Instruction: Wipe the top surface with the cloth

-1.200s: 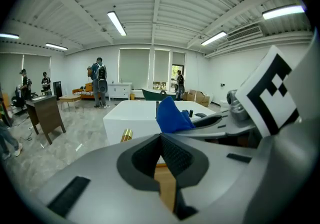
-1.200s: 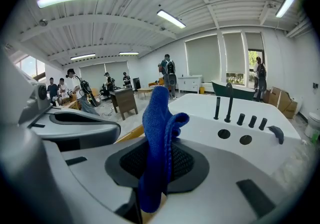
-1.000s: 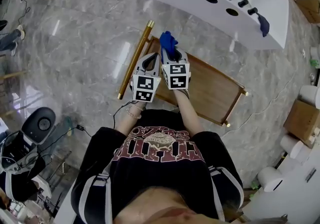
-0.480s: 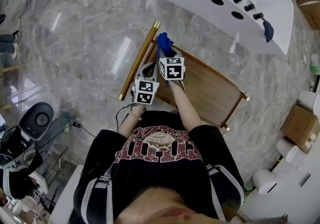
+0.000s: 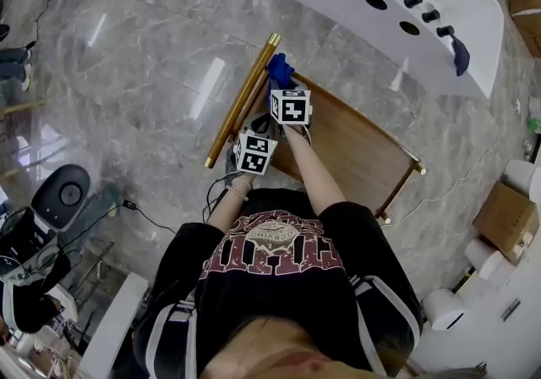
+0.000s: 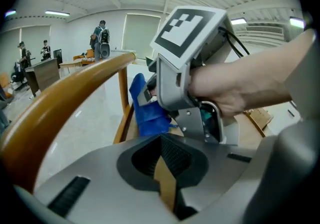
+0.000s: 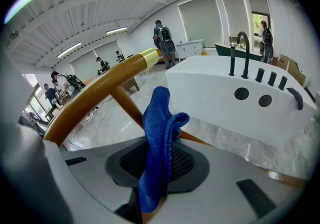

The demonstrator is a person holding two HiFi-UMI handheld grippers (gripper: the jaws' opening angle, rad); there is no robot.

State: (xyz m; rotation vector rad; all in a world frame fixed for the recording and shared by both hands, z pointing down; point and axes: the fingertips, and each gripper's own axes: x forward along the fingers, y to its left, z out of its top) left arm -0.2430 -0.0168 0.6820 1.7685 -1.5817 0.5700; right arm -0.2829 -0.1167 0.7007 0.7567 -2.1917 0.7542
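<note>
Two units noted: we see right hand-held gripper [image 7: 158, 170] pinching blue cloth [image 7: 159, 128] at desk [image 5: 355, 149] far corner beside golden rail [image 5: 242, 101]; left hand-held gripper [image 6: 161, 143] jaws pressed together, empty

No legible text, brand or number is found. Lettering is printed on the black shirt with maroon chest graphic [image 5: 270, 249], but it cannot be read.

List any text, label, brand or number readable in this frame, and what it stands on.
No text can be read.
Lettering in the shirt print: too small and warped to read.
The marker cubes: black-and-white square patterns only, no letters or digits.
</note>
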